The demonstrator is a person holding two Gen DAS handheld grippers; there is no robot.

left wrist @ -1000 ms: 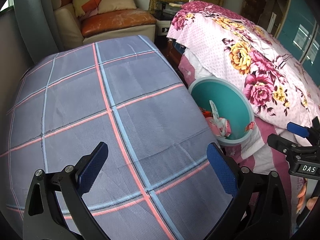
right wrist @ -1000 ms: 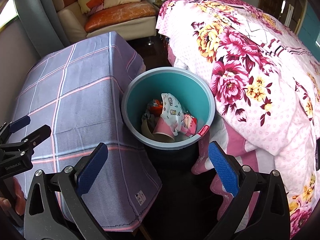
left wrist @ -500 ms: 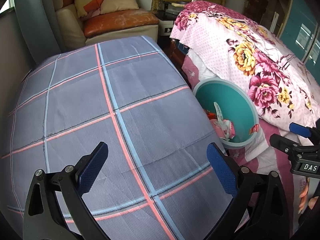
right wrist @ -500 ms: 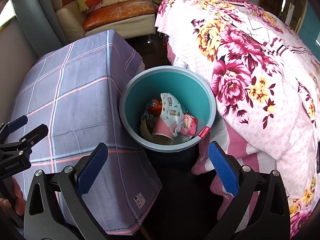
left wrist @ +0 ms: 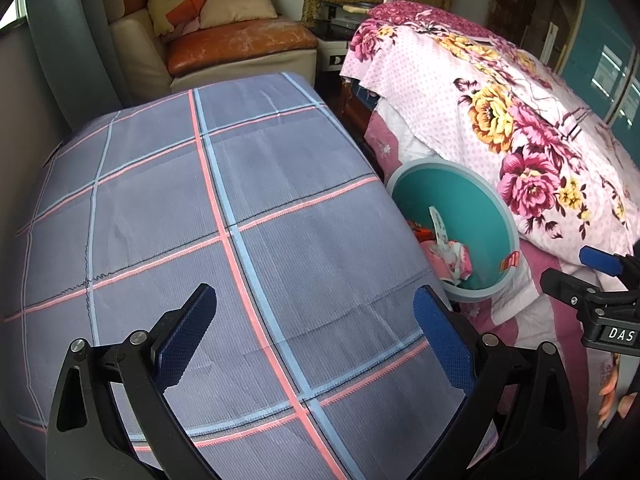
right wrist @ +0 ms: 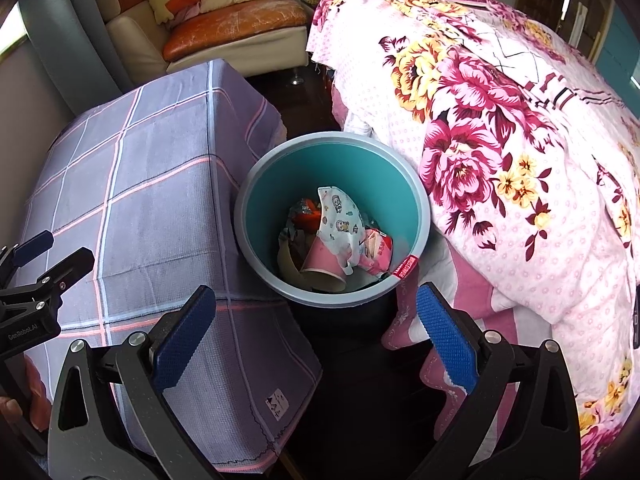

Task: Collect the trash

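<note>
A teal trash bin [right wrist: 404, 184] [left wrist: 472, 200] stands on the floor between the table and the bed. Inside it lie a pink paper cup [right wrist: 320, 264], a white cartoon-print wrapper [right wrist: 340, 224], a pink packet [right wrist: 376, 250] and an orange scrap [right wrist: 306, 218]. My right gripper [right wrist: 316, 328] hovers open above the bin's near side, empty. My left gripper [left wrist: 316, 332] hangs open over the plaid tablecloth [left wrist: 200, 220], nothing between its fingers. Each gripper shows at the edge of the other's view.
The table [right wrist: 140, 200] wears a grey-purple plaid cloth hanging down its sides. A bed with a pink floral quilt [right wrist: 500, 140] fills the right. A cream sofa with orange cushion [right wrist: 232, 24] and pillows sits at the back. Dark floor [right wrist: 360, 400] lies below the bin.
Both views shift slightly; the bin drifts a little rightward in the left wrist view. Both grippers stay open and empty.
</note>
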